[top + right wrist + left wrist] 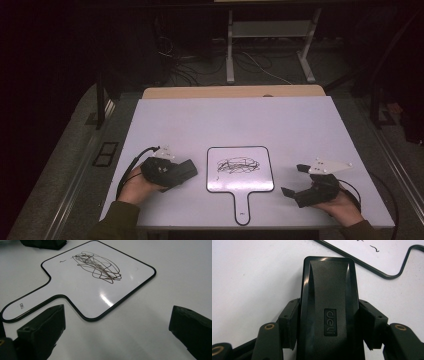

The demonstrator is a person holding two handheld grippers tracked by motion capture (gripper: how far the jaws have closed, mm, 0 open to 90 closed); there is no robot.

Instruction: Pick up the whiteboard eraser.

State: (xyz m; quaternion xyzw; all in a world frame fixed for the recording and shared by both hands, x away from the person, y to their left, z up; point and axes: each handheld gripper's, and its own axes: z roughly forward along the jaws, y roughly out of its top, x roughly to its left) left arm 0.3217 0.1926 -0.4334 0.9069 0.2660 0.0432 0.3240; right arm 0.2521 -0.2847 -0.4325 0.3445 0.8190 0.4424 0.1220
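Whiteboard paddle point(240, 170) lies at table point(230, 120) centre toward six o'clock, scribble point(237, 165) on its face, handle pointing to six. Left gripper point(187, 170), at its nine o'clock, clamps a black eraser point(329, 305). Right gripper point(294, 180), at its three o'clock, gapes wide, holding nothing.

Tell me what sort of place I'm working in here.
Probably a lab or recording workspace, not a home: a bare white table, loose cables on the floor beyond it, a metal-framed bench behind, dark surroundings.
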